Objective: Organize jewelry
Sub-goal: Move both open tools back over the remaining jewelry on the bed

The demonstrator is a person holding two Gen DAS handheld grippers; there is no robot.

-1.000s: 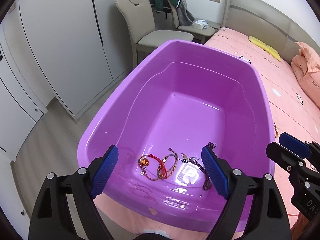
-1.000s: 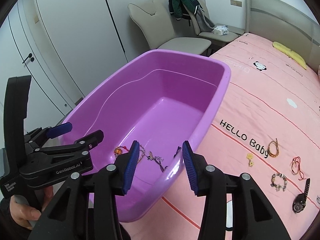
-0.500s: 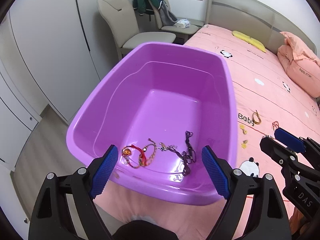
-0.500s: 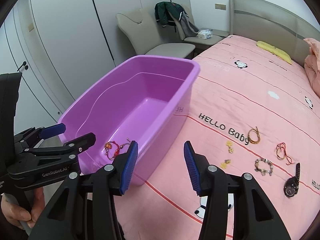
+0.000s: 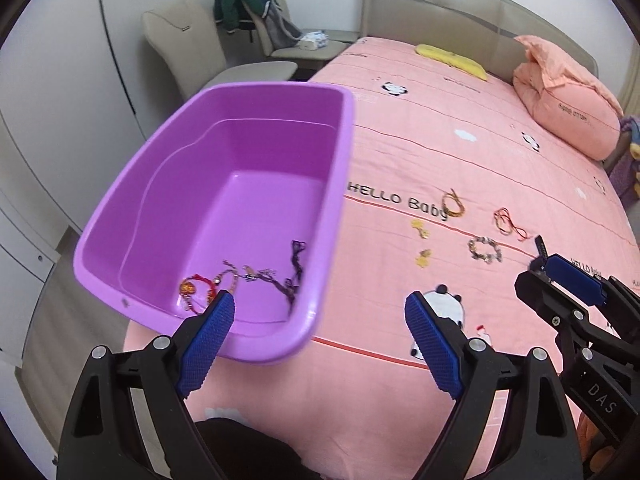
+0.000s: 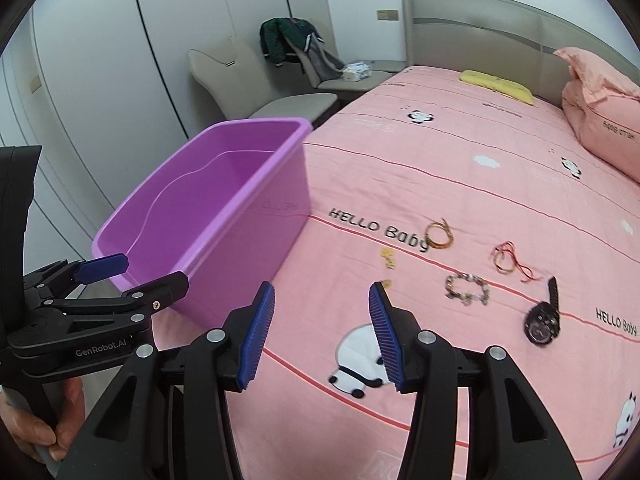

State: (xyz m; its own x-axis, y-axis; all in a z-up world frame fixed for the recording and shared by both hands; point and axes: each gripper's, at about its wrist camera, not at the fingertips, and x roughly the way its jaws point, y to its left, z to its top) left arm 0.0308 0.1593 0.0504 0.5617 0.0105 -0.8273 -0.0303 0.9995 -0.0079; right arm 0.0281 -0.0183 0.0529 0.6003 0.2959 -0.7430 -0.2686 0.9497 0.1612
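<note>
A purple plastic bin (image 5: 336,184) (image 6: 224,216) sits at the bed's left edge and holds several bracelets (image 5: 200,288) and a dark cord (image 5: 296,268). On the pink bedspread lie a brown cord bracelet (image 6: 439,233) (image 5: 453,202), a red string (image 6: 509,265) (image 5: 507,221), a beaded bracelet (image 6: 467,294) (image 5: 485,249), two small gold charms (image 6: 388,257) (image 5: 419,229) and a black watch (image 6: 543,320). My left gripper (image 5: 320,344) is open and empty above the bin's near right corner. My right gripper (image 6: 322,330) is open and empty above the bedspread, short of the loose jewelry.
A pink pillow (image 5: 568,116) and a yellow item (image 5: 452,60) lie near the headboard. Beige chairs (image 5: 224,52) with a green jacket (image 5: 244,4) stand beyond the bin. White wardrobe doors (image 6: 100,80) line the left side.
Both grippers have swung right, away from over the bin toward the bedspread. The loose jewelry on the bed has come into both views. Both stay open and empty.
</note>
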